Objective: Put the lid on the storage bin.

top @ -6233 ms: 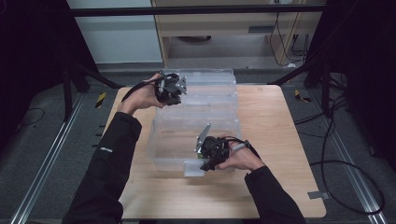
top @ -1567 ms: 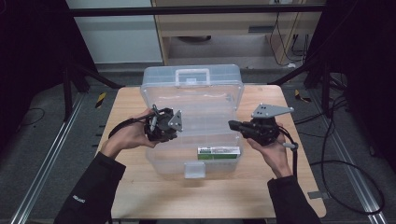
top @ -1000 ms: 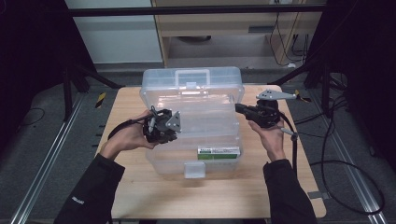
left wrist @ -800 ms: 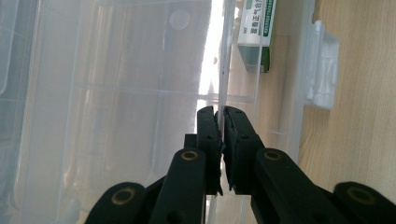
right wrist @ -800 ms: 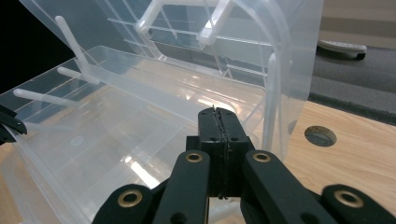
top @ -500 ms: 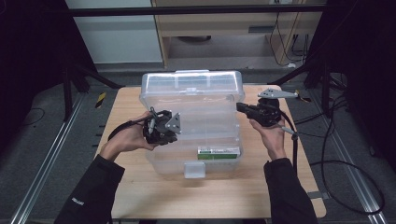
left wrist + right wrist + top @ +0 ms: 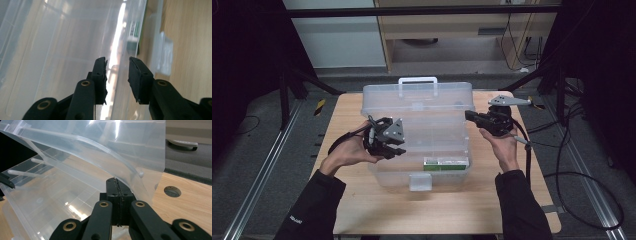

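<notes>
So the setup is a light wooden table (image 7: pixel 362 200) sitting on grey carpet-type floor (image 7: pixel 272 165), with metal rails (image 7: pixel 257 185) running along the floor on both sides. Behind the table there's a pale wooden cabinet (image 7: pixel 447 30) and a white panel to its left; black cables (image 7: pixel 582 165) loop over the floor on the right side. The corners of the room are really dark — can't make out much there. In the right gripper view you can spot a round hole (image 7: pixel 172 191) in the tabletop.

The thing being worked on is a clear plastic storage box (image 7: pixel 422 145) in the middle of the table, its white carry handle (image 7: pixel 417 80) at the far edge. The lid (image 7: pixel 417 100) is partway down over the base. There's a green-and-white package (image 7: pixel 446 163) inside, near the front, and a clear latch (image 7: pixel 420 182) hanging off the front wall.

Left gripper (image 7: pixel 399 148) is at the box's left side, and its jaws have just been opening — they stand apart now, with the thin clear wall edge in the gap but the pads not pressing on it. Right gripper (image 7: pixel 469 116) is at the lid's right edge with its jaws pressed together, tips right against the lid's curved rim (image 7: pixel 120 165); whether they actually pinch any plastic, I can't tell.
</notes>
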